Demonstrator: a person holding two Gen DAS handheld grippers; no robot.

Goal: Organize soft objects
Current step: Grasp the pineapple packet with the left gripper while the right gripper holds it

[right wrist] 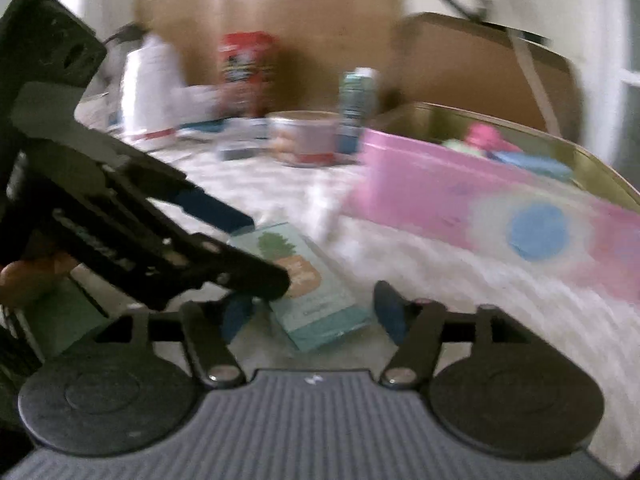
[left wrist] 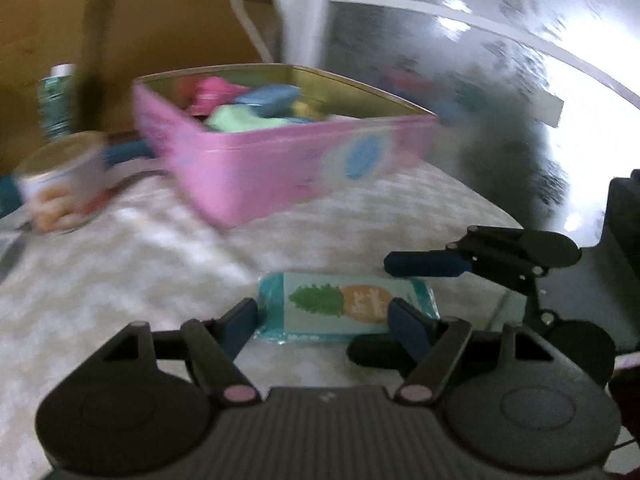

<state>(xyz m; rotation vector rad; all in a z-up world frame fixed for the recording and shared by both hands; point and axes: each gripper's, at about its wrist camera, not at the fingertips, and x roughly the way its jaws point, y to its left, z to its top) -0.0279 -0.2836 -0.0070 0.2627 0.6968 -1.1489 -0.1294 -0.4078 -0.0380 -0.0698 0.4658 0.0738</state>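
Nearest both cameras, a teal pineapple-print packet point(left wrist: 344, 308) lies flat on the pale patterned cloth point(left wrist: 140, 272). Left gripper point(left wrist: 324, 320) and right gripper point(right wrist: 316, 312) both stand wide — blue fingers flank the packet; contact cannot be told through blur. Farther back, a pink tin point(left wrist: 280, 160) holds soft coloured pieces point(left wrist: 240, 116) — beyond it, a cardboard box point(left wrist: 168, 28).

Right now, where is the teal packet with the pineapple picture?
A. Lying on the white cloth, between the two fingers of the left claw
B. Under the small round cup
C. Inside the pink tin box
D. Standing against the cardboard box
A: in the left wrist view the teal packet lies flat on the white cloth, with the open left claw around it, in front of the pink tin box.
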